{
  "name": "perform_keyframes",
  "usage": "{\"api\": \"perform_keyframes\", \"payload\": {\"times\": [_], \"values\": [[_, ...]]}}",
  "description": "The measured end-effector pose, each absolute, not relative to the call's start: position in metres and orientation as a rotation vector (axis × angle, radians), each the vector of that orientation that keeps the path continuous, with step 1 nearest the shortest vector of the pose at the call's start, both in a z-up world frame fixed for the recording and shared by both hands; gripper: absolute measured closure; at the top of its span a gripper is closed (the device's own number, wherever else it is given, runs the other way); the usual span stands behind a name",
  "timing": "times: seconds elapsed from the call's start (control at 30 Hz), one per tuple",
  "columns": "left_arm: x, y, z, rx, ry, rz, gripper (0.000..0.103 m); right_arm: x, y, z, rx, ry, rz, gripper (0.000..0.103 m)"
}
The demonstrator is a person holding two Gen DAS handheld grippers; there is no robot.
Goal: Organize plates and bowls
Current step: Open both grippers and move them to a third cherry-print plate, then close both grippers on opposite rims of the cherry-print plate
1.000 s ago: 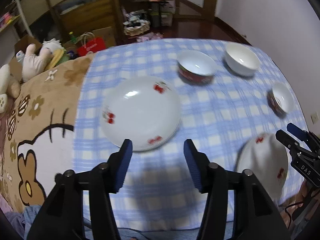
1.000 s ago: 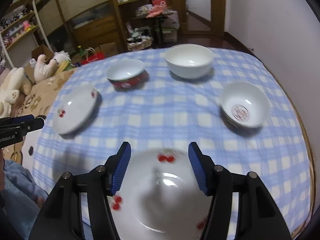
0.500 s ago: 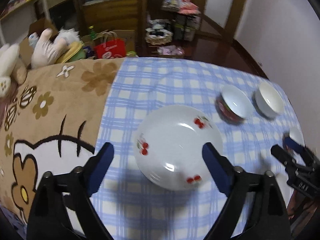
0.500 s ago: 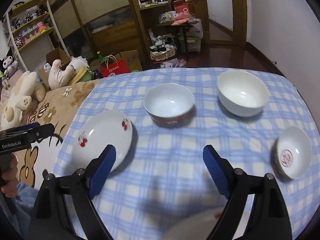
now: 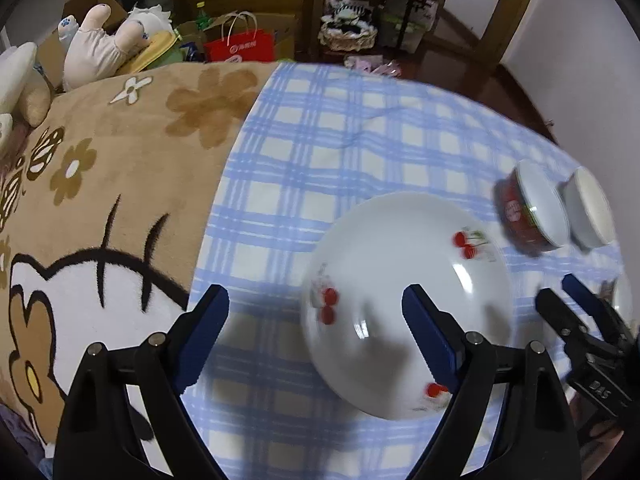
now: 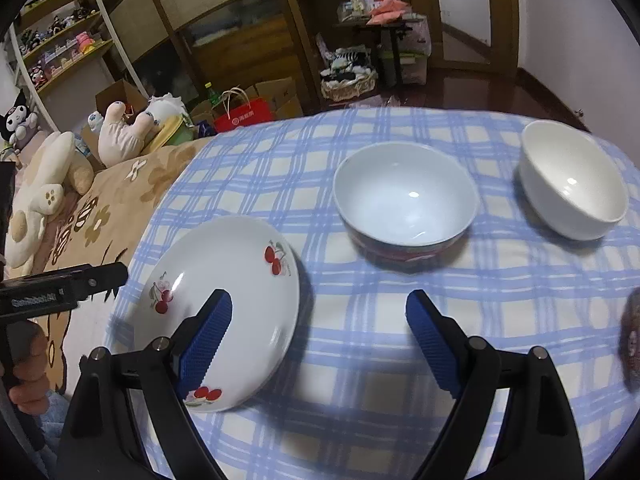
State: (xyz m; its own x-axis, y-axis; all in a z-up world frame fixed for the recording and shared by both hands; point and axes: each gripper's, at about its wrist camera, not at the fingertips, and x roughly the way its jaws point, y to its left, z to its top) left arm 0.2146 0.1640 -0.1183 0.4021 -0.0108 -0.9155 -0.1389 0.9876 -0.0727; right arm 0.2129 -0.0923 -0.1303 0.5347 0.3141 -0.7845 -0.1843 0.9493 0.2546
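A white plate with red cherries lies on the blue checked tablecloth; it also shows in the right wrist view. My left gripper is open and empty, its right finger over the plate's near side. My right gripper is open and empty above the cloth, its left finger over the plate's right part. A red-sided bowl and a plain white bowl stand behind. Both bowls show at the right in the left wrist view, red and white.
A brown cartoon blanket lies left of the cloth. Plush toys, a red bag, boxes and shelves fill the room behind. Another dish shows blurred at the right edge. The right gripper's fingers show at the left view's right edge.
Both grippers opened wide and swung left. The second cherry plate under my right gripper has left view. The left plate now sits nearer both grippers.
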Motion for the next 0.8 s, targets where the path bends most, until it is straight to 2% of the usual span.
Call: {"api": "perform_keyframes", "payload": {"times": [0.17, 0.23, 0.27, 0.4, 0.5, 0.6, 0.63, 0.67, 0.8], "values": [[0.221, 0.174, -0.139, -0.204, 1.191, 0.095, 0.018, 0.219, -0.084, -0.145, 0.120, 0.994, 0.309, 0.010], [0.221, 0.176, -0.146, -0.213, 1.216, 0.092, 0.036, 0.218, -0.082, -0.148, 0.120, 0.998, 0.315, 0.010], [0.222, 0.177, -0.148, -0.221, 1.222, 0.094, 0.039, 0.218, -0.081, -0.150, 0.124, 1.000, 0.325, 0.010], [0.221, 0.178, -0.158, -0.241, 1.246, 0.074, 0.063, 0.215, -0.075, -0.153, 0.111, 0.999, 0.344, 0.011], [0.219, 0.175, -0.161, -0.241, 1.254, 0.065, 0.071, 0.215, -0.073, -0.158, 0.108, 1.015, 0.358, 0.027], [0.219, 0.166, -0.160, -0.185, 1.233, 0.033, 0.076, 0.216, -0.072, -0.163, 0.103, 1.043, 0.363, 0.051], [0.220, 0.164, -0.161, -0.179, 1.236, 0.025, 0.079, 0.216, -0.071, -0.165, 0.102, 1.050, 0.367, 0.070], [0.219, 0.162, -0.162, -0.171, 1.236, 0.035, 0.081, 0.217, -0.071, -0.168, 0.106, 1.060, 0.372, 0.080], [0.218, 0.162, -0.166, -0.171, 1.226, 0.061, 0.084, 0.217, -0.070, -0.170, 0.124, 1.058, 0.388, 0.083]]}}
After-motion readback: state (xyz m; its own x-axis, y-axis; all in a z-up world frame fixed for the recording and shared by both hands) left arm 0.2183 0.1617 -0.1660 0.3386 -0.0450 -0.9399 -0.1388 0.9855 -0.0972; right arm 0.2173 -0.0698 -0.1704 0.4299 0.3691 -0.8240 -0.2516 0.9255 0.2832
